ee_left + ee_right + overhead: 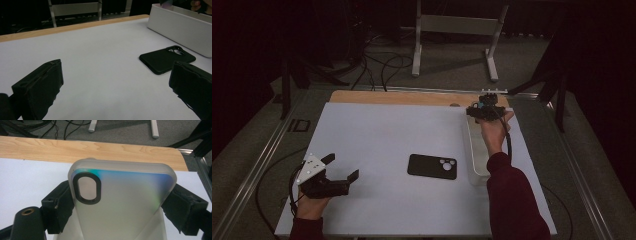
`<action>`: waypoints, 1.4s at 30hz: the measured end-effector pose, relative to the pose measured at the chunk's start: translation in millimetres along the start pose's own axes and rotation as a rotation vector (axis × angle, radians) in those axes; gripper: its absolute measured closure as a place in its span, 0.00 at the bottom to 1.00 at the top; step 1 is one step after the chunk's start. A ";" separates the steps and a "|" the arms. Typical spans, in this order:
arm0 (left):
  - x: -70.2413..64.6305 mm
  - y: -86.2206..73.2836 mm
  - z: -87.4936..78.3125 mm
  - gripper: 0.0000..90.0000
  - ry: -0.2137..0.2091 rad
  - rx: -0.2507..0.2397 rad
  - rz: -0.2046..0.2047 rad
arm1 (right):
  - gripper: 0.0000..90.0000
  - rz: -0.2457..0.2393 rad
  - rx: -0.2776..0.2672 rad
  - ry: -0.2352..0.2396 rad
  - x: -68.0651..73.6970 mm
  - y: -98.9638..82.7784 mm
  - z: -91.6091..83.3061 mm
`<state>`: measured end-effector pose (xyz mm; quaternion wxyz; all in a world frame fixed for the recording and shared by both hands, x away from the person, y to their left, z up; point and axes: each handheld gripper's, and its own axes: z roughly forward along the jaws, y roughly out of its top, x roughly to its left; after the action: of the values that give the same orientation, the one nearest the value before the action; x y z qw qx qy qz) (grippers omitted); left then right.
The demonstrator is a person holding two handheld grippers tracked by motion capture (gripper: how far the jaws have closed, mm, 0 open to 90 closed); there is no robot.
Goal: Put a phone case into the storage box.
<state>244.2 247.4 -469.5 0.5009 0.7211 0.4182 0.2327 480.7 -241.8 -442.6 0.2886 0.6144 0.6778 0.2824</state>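
A black phone case (432,166) lies flat, camera cutout up, in the middle of the white table (387,130); in the left gripper view the same black case (166,59) lies ahead to the right. My left gripper (343,167) rests low at the table's front left, open, with only bare tabletop between its jaws (117,66). My right gripper (484,107) is over the far end of the white bin (475,165). It is shut on a frosted, translucent phone case (125,195) with a black-ringed camera hole, gripped by its two long sides.
The long white bin (180,27) runs along the table's right side. A wooden strip (412,97) edges the far side of the table. Beyond it are floor cables and a white frame stand (457,30). Metal rails flank the table.
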 end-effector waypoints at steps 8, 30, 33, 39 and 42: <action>-0.7 1.0 -1.0 0.00 -0.016 -0.006 -0.006 | 0.10 0.019 -0.061 0.003 0.2 0.5 -2.1; -1.9 0.4 -0.4 0.00 -0.006 -0.006 -0.002 | 0.09 -0.004 -0.091 0.066 -1.9 -9.1 -24.1; -2.1 0.3 0.1 0.00 -0.007 -0.004 -0.002 | 0.10 -0.017 -0.092 0.095 -1.0 -13.0 -28.5; -3.0 0.0 1.3 0.00 -0.008 -0.001 -0.003 | 0.10 -0.065 -0.111 0.164 6.5 -18.0 -42.3; -3.3 -0.1 1.9 0.00 -0.009 0.003 0.003 | 0.10 -0.083 -0.128 0.210 11.4 -20.3 -51.3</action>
<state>243.8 243.7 -470.1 0.5015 0.7233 0.4155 0.2296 428.3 -233.6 -423.5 0.2661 0.5329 0.7099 0.3758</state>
